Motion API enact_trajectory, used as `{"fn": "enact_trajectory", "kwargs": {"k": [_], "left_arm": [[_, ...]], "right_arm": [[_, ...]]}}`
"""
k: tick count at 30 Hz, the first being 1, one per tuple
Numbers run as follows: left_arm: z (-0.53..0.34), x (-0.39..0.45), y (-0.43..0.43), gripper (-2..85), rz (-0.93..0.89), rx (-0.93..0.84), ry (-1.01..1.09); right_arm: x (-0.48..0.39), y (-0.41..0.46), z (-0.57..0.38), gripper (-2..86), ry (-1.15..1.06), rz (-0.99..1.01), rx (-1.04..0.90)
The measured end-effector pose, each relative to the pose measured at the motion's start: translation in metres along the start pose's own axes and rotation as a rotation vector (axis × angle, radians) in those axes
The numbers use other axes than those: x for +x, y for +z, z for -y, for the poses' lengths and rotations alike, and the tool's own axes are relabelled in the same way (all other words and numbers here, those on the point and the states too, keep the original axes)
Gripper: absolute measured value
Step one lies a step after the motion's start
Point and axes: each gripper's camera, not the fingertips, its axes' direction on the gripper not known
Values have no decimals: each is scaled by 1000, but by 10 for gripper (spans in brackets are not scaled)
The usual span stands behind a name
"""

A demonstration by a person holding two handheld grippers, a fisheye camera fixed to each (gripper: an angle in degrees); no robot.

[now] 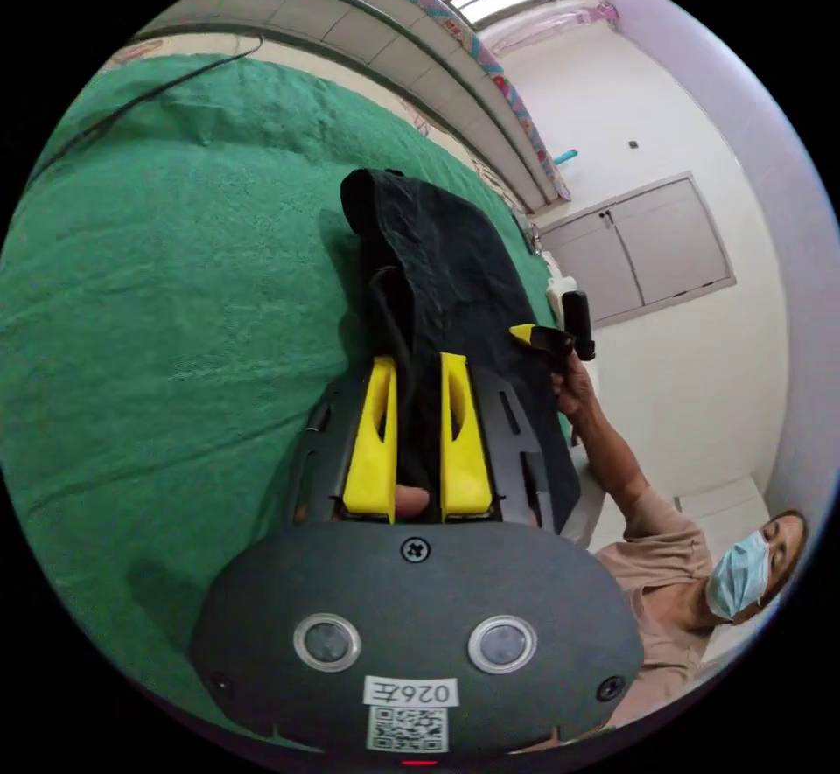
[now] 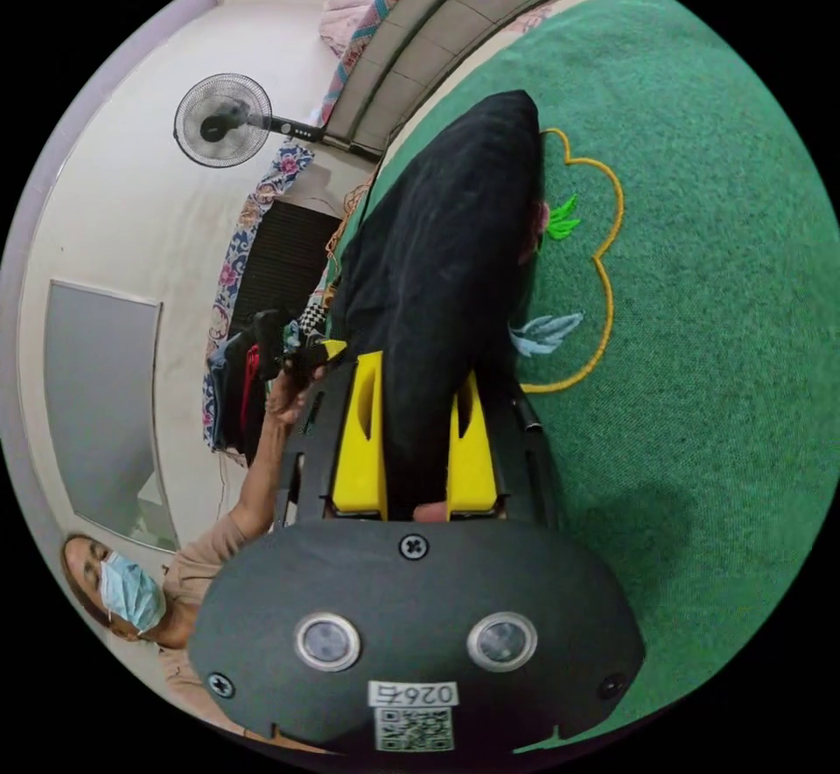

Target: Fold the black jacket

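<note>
The black jacket (image 1: 446, 258) is bunched into a long fold and lifted over the green blanket (image 1: 175, 284). In the left gripper view, my left gripper (image 1: 417, 363) has its yellow jaws shut on one end of the cloth. At the jacket's far edge, a hand holds the right gripper (image 1: 535, 336). In the right gripper view, the jacket (image 2: 446, 240) runs up from my right gripper (image 2: 418, 372), whose jaws press on its other end. Beyond it, the left gripper (image 2: 325, 348) sits in a hand.
The green blanket (image 2: 700, 328) carries an embroidered flower outline (image 2: 595, 267) beside the jacket. A person in a face mask (image 1: 739, 573) stands beside the bed. A fan (image 2: 221, 120), hanging clothes (image 2: 232, 380) and white cupboard doors (image 1: 647, 249) line the walls.
</note>
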Motion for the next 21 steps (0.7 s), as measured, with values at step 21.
{"fn": "enact_trajectory", "kwargs": {"k": [21], "left_arm": [[-274,184,207,20,205,487,849]], "right_arm": [[-264,-85,-347,21,-692,-967,545]]}}
